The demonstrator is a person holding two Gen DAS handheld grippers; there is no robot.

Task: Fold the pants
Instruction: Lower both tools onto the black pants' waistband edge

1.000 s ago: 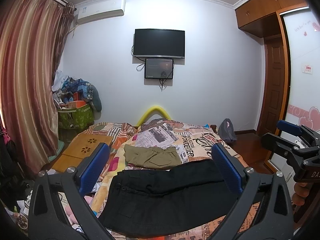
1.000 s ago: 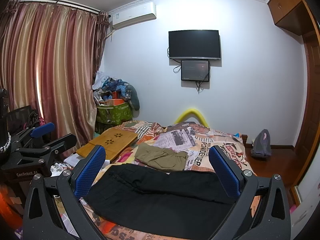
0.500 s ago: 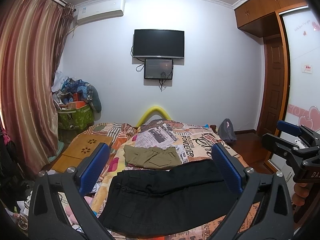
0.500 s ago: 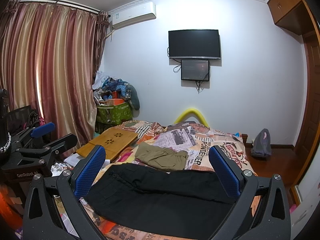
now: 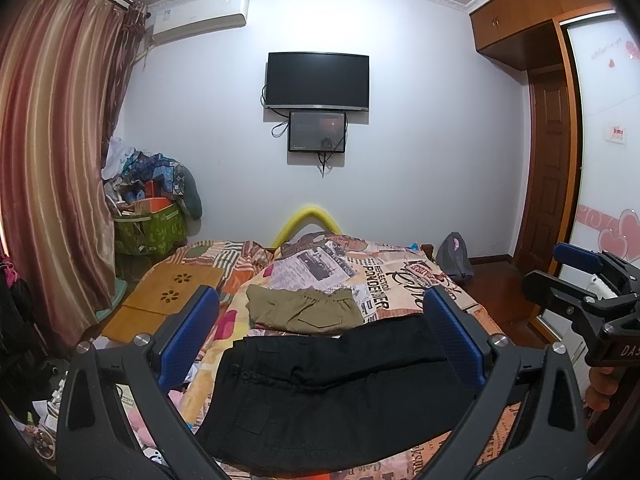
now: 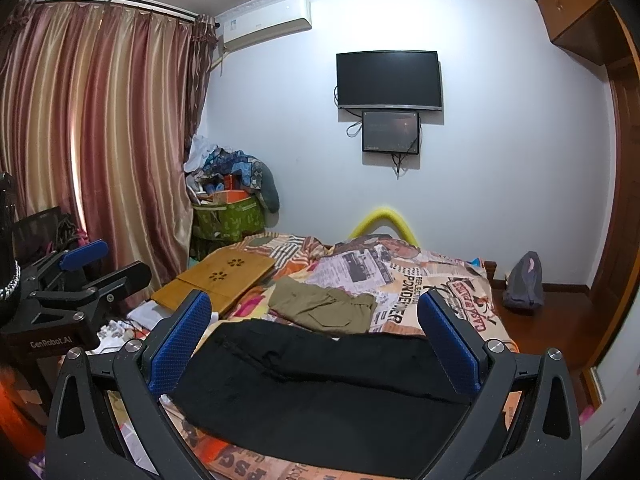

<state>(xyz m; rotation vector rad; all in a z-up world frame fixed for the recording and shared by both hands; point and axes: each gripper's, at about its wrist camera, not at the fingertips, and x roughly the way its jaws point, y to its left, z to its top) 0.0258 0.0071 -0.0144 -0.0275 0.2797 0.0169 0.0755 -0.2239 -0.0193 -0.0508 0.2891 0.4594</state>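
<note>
On the bed (image 5: 400, 280), black pants (image 5: 332, 384) are lying flat, long axis running left to right across both views, just ahead of and below the grippers. Left gripper (image 5: 320, 336) and right gripper (image 6: 316, 336) are both hovering with fingers spread apart, holding nothing. Neither looks clearly nearer. Olive pants (image 5: 304, 312) are sitting just beyond the black pair, folded; a wooden board (image 6: 216, 280) is lying further left. Nothing is blocking the approach.

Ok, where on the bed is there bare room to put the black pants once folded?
Bare bedspread lies right of the olive pants and beyond the black pants, up to the far edge. The bed's left side is crowded: the wooden lap desk covers it, with clutter below.
</note>
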